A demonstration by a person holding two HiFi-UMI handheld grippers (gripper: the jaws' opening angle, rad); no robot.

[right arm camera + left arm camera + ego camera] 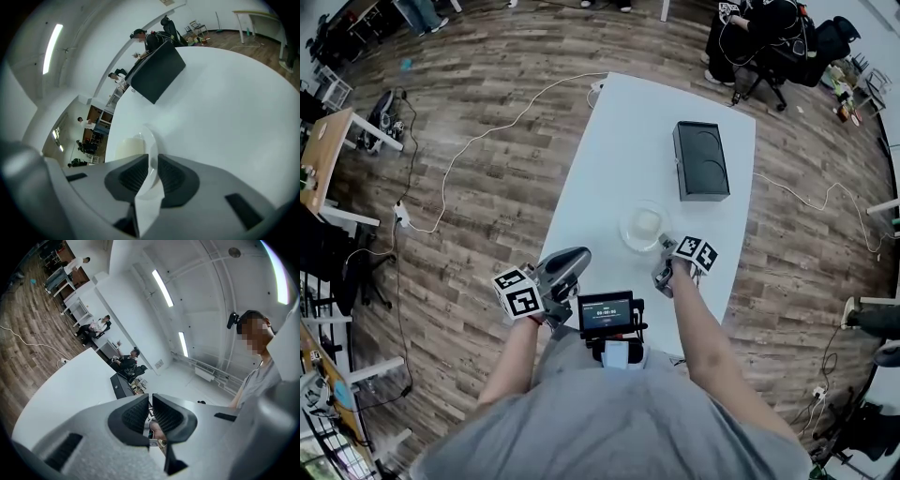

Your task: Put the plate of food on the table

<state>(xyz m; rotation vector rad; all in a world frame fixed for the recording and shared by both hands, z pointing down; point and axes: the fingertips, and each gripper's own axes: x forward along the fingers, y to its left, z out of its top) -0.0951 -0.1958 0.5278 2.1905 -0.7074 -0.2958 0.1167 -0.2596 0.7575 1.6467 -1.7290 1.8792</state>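
Observation:
A clear glass plate (644, 226) with pale food on it rests on the white table (619, 150), near the front right edge. My right gripper (667, 251) is shut on the plate's near rim. In the right gripper view the clear rim (151, 140) stands pinched between the jaws of the right gripper (153, 171), and the cream-coloured food (127, 147) lies just beyond. My left gripper (579, 255) hangs off the table's left side, close to my body. The left gripper (150, 411) is shut with nothing between its jaws.
A black box (701, 159) lies flat on the table beyond the plate, also visible as the box (157, 70) in the right gripper view. A small screen device (606, 312) hangs at my chest. White cables (487, 131) run over the wooden floor. People sit at the far end (759, 37).

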